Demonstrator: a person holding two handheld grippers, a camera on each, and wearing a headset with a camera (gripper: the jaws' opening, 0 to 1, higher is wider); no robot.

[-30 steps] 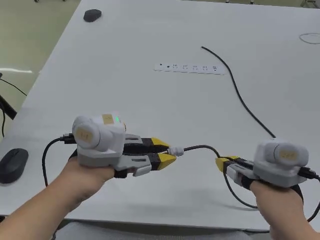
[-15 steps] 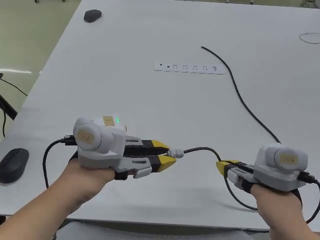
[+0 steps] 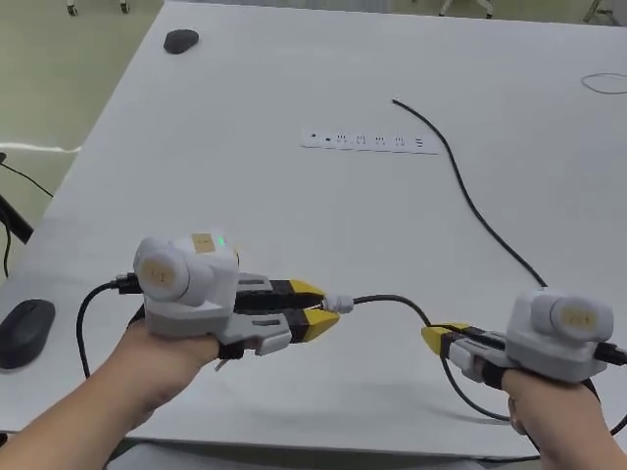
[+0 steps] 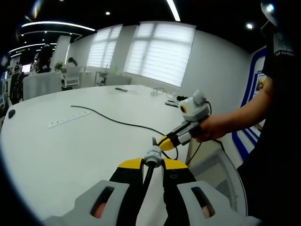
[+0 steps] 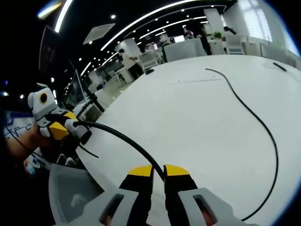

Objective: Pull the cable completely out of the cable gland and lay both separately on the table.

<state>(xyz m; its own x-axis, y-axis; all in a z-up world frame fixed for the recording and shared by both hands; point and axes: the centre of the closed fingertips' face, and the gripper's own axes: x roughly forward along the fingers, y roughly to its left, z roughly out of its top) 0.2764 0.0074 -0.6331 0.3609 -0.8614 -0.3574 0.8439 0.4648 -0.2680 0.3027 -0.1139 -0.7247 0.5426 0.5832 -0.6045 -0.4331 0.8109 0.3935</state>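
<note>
A small grey-white cable gland [image 3: 336, 304] sits pinched at the tips of my left gripper [image 3: 318, 306], held above the table's near edge. In the left gripper view the gland [image 4: 153, 156] stands between the yellow fingertips. A black cable [image 3: 392, 301] runs out of the gland to my right gripper [image 3: 432, 338], which is shut on it. The cable [image 3: 468, 201] then trails away across the table toward the far side. In the right gripper view the cable [image 5: 126, 140] arcs from my right gripper [image 5: 158, 171] to the gland [image 5: 85, 135].
A white power strip [image 3: 369, 142] lies flat in the middle of the white table [image 3: 245, 176]. A dark mouse [image 3: 181, 41] rests at the far left corner, another dark mouse [image 3: 22, 333] at the near left edge. The grippers' own black leads hang off the front edge.
My right gripper has moved a little to the right and toward me with the cable, so more cable shows between the two grippers. The left gripper has held about still.
</note>
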